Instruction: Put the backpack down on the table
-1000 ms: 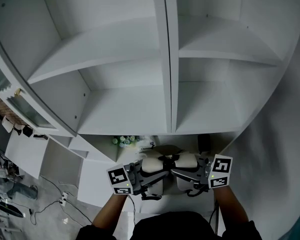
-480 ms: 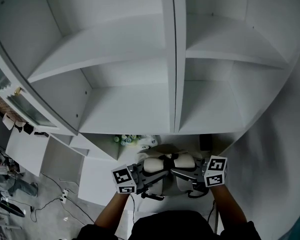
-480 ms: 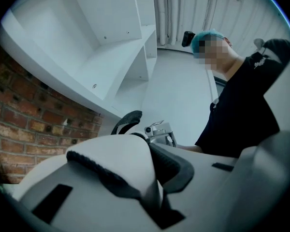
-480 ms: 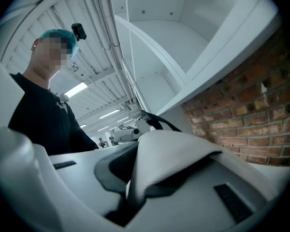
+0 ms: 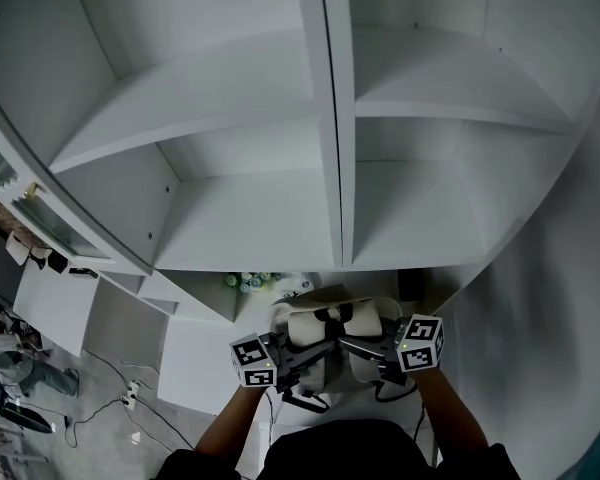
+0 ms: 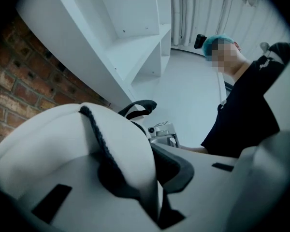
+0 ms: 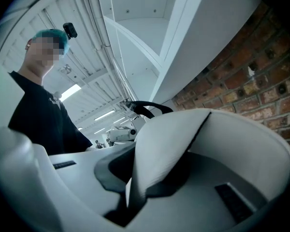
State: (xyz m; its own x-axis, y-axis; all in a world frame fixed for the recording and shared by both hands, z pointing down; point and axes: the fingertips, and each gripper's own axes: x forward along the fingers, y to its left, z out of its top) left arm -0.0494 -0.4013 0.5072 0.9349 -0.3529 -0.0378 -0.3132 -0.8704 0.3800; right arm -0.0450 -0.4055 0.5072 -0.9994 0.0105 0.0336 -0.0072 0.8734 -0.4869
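Note:
A cream-white backpack [image 5: 330, 330] with black straps hangs between my two grippers at the bottom middle of the head view, in front of the white shelving. My left gripper [image 5: 296, 354] is shut on one padded shoulder strap [image 6: 117, 146], which runs down between its white jaws. My right gripper [image 5: 368, 349] is shut on the other padded strap [image 7: 170, 141] in the same way. In the gripper views each gripper [image 6: 157, 199] [image 7: 129, 195] looks across the backpack's black top handle [image 6: 137, 106] at the other gripper. The backpack's lower part is hidden behind my arms.
Tall white shelves [image 5: 250, 223] with a middle upright [image 5: 335, 128] fill the space ahead. A white table top [image 5: 195, 368] lies below the backpack, with small green-and-white things [image 5: 248, 281] at its back. A brick wall [image 6: 19, 81] stands behind; cables lie on the floor [image 5: 110, 398].
Both grippers have sunk with the backpack; in the head view their marker cubes sit closer together than before. The grip on the straps looks the same.

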